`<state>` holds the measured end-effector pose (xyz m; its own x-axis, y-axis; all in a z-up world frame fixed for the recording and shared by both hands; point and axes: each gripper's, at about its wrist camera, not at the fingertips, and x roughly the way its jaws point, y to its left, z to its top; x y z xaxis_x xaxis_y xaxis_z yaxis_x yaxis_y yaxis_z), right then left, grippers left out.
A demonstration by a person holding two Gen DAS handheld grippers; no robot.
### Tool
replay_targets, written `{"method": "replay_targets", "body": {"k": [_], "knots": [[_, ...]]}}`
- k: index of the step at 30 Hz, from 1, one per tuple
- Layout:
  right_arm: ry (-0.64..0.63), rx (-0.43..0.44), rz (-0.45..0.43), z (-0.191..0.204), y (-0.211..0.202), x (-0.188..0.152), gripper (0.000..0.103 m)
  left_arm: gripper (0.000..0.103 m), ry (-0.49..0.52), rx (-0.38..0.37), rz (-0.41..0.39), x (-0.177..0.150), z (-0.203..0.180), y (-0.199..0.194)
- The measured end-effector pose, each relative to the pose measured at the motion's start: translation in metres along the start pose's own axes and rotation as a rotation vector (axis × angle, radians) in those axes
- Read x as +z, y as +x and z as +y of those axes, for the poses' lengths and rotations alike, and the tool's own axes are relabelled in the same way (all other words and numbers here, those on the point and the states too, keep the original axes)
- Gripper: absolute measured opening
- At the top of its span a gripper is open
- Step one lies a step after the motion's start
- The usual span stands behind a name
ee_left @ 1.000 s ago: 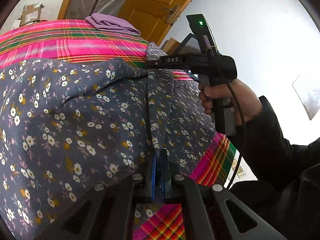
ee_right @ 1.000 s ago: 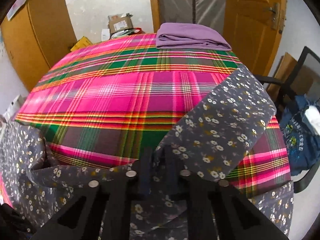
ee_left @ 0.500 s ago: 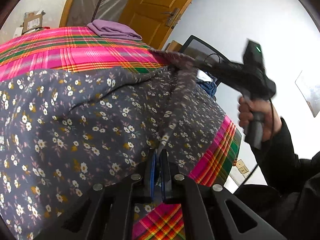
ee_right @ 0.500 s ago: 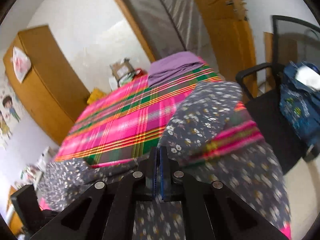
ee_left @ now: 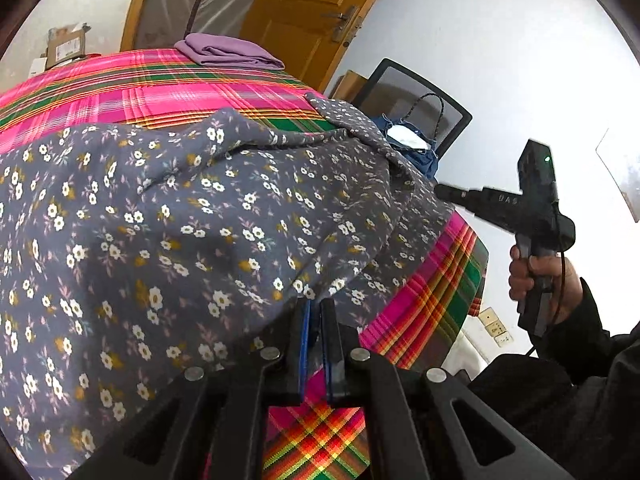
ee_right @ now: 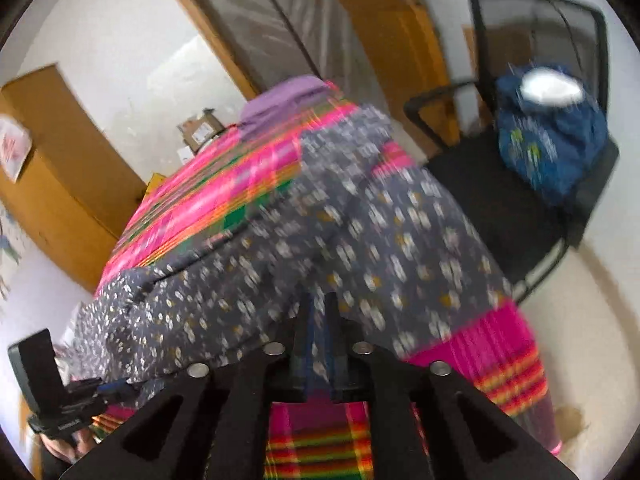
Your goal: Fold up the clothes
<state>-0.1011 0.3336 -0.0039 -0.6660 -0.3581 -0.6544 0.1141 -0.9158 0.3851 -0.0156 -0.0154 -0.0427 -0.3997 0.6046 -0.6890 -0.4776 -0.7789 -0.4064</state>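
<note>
On the left, left claw (ee_left: 314,312) pinched shut on the near hem of the floral garment (ee_left: 180,232). Spread rumpled over the plaid-covered desk (ee_left: 120,84); no crease set yet. Far back, folded purple cloth (ee_left: 228,54), done. At right, right claw (ee_right: 318,312) just been opening, cloth apparently between the fingers, blurred.

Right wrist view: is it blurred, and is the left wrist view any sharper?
Right wrist view: heavy motion blur, floral garment and plaid cloth smeared into streaks, blue bag soft. Left wrist view: sharp, flower print crisp on the garment, strong fisheye bending at the edges, bright white wall.
</note>
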Motion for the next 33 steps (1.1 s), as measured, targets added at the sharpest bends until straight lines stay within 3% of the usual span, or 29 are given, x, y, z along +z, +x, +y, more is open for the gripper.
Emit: {"method": "replay_targets", "body": {"k": [1,3,6,11,12,13,14,18,25,33], "knots": [[-0.041,-0.005,-0.014,0.008,0.000,0.004,0.030,0.004,-0.001,0.002,0.000,0.000,0.000,0.000],[-0.118,-0.020,-0.023,0.023,0.006,0.012,0.039,0.004,-0.003,0.006,-0.002,0.001,0.000,0.001],[-0.183,-0.069,0.023,0.035,0.029,0.017,0.039,0.004,-0.003,0.016,-0.001,0.003,-0.001,0.001],[-0.163,-0.120,0.085,0.029,0.060,0.018,0.039,0.004,0.008,0.033,0.002,0.006,-0.004,0.004],[-0.153,-0.125,0.082,0.026,0.063,0.018,0.033,0.004,0.011,0.035,0.002,0.007,-0.005,0.005],[-0.150,-0.129,0.074,0.024,0.062,0.019,0.016,0.004,0.012,0.035,0.001,0.007,-0.005,0.005],[-0.147,-0.126,0.064,0.022,0.062,0.020,0.009,0.004,0.013,0.035,0.000,0.007,-0.005,0.005],[-0.113,-0.069,0.008,0.016,0.051,0.030,0.006,0.003,0.007,0.039,-0.028,0.009,-0.002,-0.001],[-0.072,0.050,-0.135,0.021,-0.009,0.040,0.006,0.003,0.043,0.013,-0.109,0.016,-0.010,-0.029],[0.011,-0.015,-0.026,-0.009,-0.009,-0.012,0.006,0.003,0.064,0.016,0.006,-0.007,-0.012,-0.004]]}}
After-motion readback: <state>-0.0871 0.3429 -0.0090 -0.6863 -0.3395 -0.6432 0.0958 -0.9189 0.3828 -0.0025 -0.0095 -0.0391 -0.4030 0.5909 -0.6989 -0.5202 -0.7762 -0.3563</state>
